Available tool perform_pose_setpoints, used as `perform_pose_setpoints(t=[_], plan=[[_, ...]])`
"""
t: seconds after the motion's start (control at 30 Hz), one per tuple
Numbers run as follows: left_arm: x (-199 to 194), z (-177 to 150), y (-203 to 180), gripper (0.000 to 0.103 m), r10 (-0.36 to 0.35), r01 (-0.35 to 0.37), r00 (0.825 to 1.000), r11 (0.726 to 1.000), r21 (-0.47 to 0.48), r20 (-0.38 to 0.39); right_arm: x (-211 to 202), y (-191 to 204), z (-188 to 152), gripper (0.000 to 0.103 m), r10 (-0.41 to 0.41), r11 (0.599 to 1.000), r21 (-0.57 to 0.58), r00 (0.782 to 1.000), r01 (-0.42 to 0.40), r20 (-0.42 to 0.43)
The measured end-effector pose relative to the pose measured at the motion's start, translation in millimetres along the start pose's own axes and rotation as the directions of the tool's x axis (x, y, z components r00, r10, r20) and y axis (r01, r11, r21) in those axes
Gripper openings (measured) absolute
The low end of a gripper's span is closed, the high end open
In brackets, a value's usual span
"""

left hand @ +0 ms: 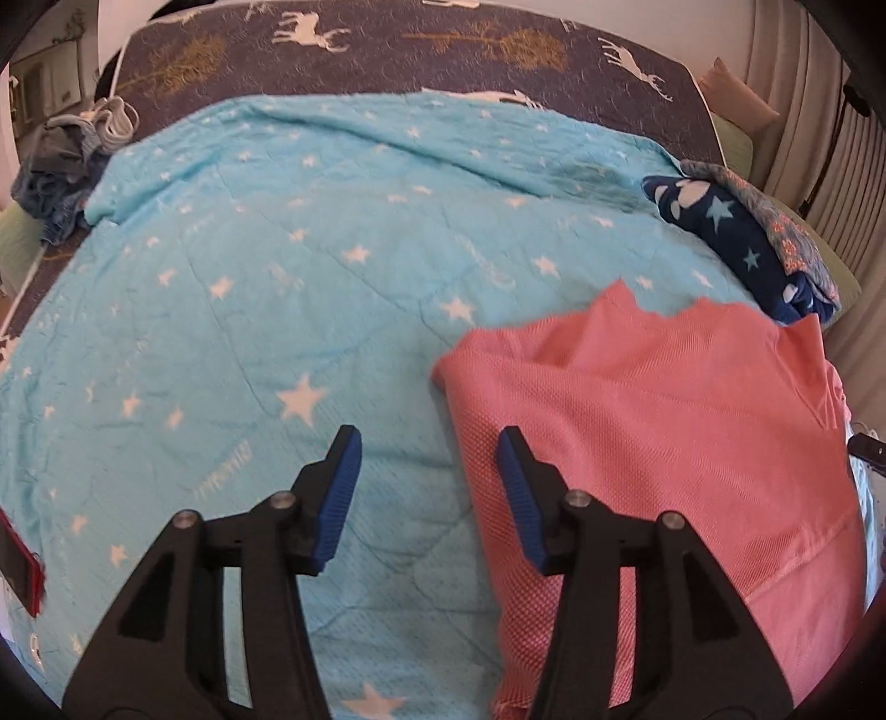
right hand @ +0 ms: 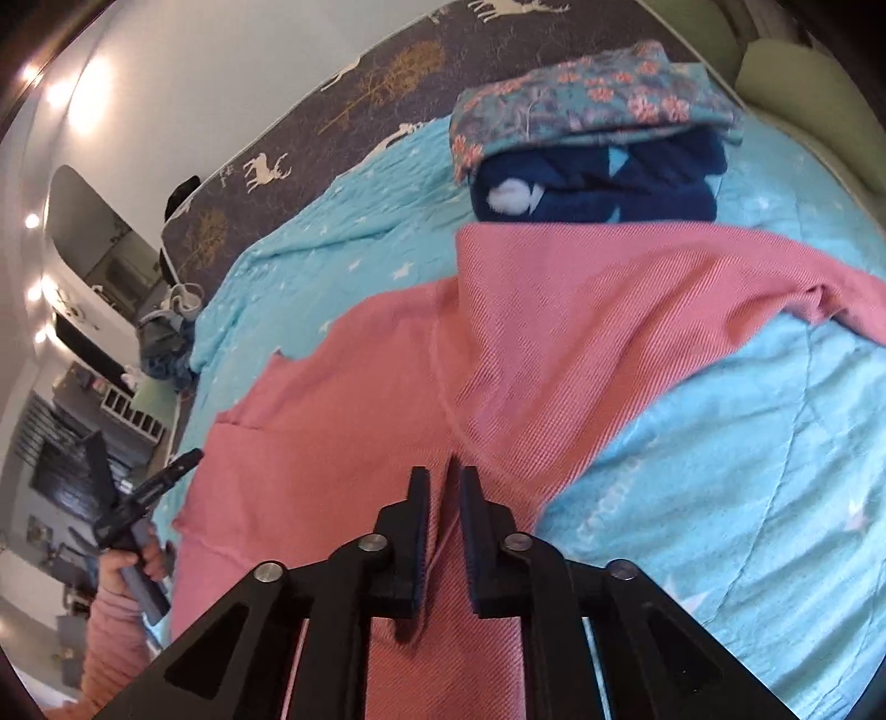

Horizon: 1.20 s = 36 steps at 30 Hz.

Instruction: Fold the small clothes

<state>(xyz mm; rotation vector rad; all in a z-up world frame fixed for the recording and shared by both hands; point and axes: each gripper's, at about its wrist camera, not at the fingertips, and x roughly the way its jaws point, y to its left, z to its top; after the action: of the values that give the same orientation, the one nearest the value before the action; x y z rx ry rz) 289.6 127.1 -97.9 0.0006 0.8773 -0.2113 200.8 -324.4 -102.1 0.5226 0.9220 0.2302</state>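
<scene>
Right wrist view: your right gripper [right hand: 444, 498] stood nearly together, no pinch discernible.
Left gripper [left hand: 429, 471]: apart, empty.
Pink knitted garment [right hand: 554, 332]: looked soft, limp; you should have pinched its near hem.

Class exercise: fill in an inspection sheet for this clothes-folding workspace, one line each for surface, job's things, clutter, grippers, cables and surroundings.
Surface: light blue star blanket spread over a dark deer-print cover.
Job's things: pink garment lying partly folded; folded stack, floral piece on navy star piece.
Clutter: rumpled grey-blue clothes at the far left edge; a red-edged flat object, unidentified.
Grippers: left gripper open, nothing between its fingers; right gripper nearly closed over the pink garment, a fold in the gap, grip unclear.
Cables: nothing seen.
Surroundings: curtain, lit wall shelves.
</scene>
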Motion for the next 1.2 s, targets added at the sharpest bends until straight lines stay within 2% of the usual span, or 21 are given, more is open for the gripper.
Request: perform_pose_setpoints(t=[0.03, 0.07, 0.1, 0.23, 0.27, 0.3, 0.33, 0.37, 0.43, 0.5, 0.57, 0.63, 0.73, 0.87, 0.93, 1.0, 1.03, 1.07, 1.1, 1.13, 1.2], plan=[[-1, -1, 1, 0.054, -0.005, 0.005, 1.0, 1.0, -0.005, -0.005, 3, 1, -1, 0.029, 0.012, 1.0, -0.001, 1.0, -0.013, -0.016], [1, -2, 3, 0.054, -0.015, 0.015, 1.0, 1.0, -0.015, -0.012, 6, 1, -1, 0.042, 0.028, 1.0, 0.001, 0.999, -0.028, -0.029], [1, -3, 4, 0.055, -0.024, 0.024, 1.0, 0.999, -0.026, -0.016, 11, 2, -2, 0.047, 0.039, 0.999, 0.004, 0.998, -0.039, -0.041], [5, -4, 9, 0.056, -0.053, 0.051, 0.998, 0.997, -0.061, -0.026, 35, 6, 3, 0.047, 0.046, 0.999, 0.0, 0.996, -0.046, -0.076], [5, -4, 10, 0.056, -0.055, 0.053, 0.998, 0.996, -0.068, -0.026, 41, 8, 6, 0.039, 0.045, 0.999, 0.001, 0.996, -0.045, -0.078], [4, -4, 11, 0.056, -0.057, 0.055, 0.998, 0.996, -0.073, -0.027, 41, 10, 7, 0.003, 0.045, 0.999, 0.004, 0.996, -0.045, -0.074], [2, -4, 12, 0.056, -0.058, 0.056, 0.998, 0.996, -0.076, -0.026, 41, 12, 9, 0.004, 0.07, 0.998, 0.014, 0.994, -0.069, -0.089], [1, -4, 12, 0.06, -0.06, 0.058, 0.998, 0.995, -0.078, -0.024, 33, 17, 10, 0.004, 0.096, 0.995, 0.02, 0.994, -0.095, -0.057], [-5, -4, 15, 0.072, -0.057, 0.056, 0.998, 0.995, -0.081, -0.008, 4, 29, 14, 0.004, 0.096, 0.995, -0.029, 0.995, -0.095, 0.034], [-11, -3, 17, 0.076, -0.05, 0.052, 0.999, 0.995, -0.081, 0.016, -31, 33, 20, 0.004, 0.055, 0.997, -0.059, 0.988, -0.047, 0.145], [-14, -3, 16, 0.077, -0.074, 0.075, 0.997, 0.994, -0.084, 0.021, -50, 22, 24, 0.004, -0.049, 0.997, -0.043, 0.977, 0.06, 0.205], [-10, -3, 15, 0.077, -0.116, 0.117, 0.993, 0.988, -0.097, 0.012, -50, 1, 25, 0.004, -0.116, 0.993, -0.006, 0.977, 0.119, 0.178], [-3, -2, 7, 0.077, -0.158, 0.157, 0.987, 0.981, -0.113, -0.005, -33, -25, 12, 0.004, -0.035, 0.996, 0.079, 0.997, 0.029, 0.075], [2, 6, -15, 0.077, -0.22, 0.218, 0.975, 0.97, -0.111, -0.011, -19, -18, -1, 0.005, -0.058, 0.997, 0.046, 0.997, 0.056, 0.046], [3, 10, -30, 0.077, -0.222, 0.22, 0.975, 0.973, -0.071, -0.013, -16, -14, 0, 0.005, -0.037, 0.998, 0.05, 0.999, 0.035, 0.04], [13, 13, -46, 0.077, -0.192, 0.192, 0.98, 0.981, -0.01, -0.05, -17, -11, 2, 0.005, -0.043, 0.999, 0.032, 0.998, 0.042, 0.047], [20, 14, -51, 0.072, -0.178, 0.179, 0.982, 0.984, 0.007, -0.07, -18, -8, 3, 0.005, -0.046, 0.999, 0.021, 0.998, 0.045, 0.053], [27, 14, -53, 0.032, -0.171, 0.172, 0.982, 0.985, 0.011, -0.084, -21, -6, 2, 0.005, -0.043, 0.999, 0.017, 0.997, 0.043, 0.057], [29, 15, -52, 0.012, -0.18, 0.181, 0.979, 0.983, 0.003, -0.1, -22, -5, 3, 0.005, -0.041, 0.999, 0.016, 0.997, 0.04, 0.06], [28, 17, -48, 0.01, -0.194, 0.193, 0.976, 0.981, -0.021, -0.102, -25, -3, 4, 0.005, -0.037, 0.999, 0.014, 0.997, 0.036, 0.066], [7, 24, -36, 0.01, -0.235, 0.234, 0.972, 0.971, -0.042, -0.021, -30, 2, 7, 0.005, -0.025, 1.0, 0.009, 0.997, 0.024, 0.078]])
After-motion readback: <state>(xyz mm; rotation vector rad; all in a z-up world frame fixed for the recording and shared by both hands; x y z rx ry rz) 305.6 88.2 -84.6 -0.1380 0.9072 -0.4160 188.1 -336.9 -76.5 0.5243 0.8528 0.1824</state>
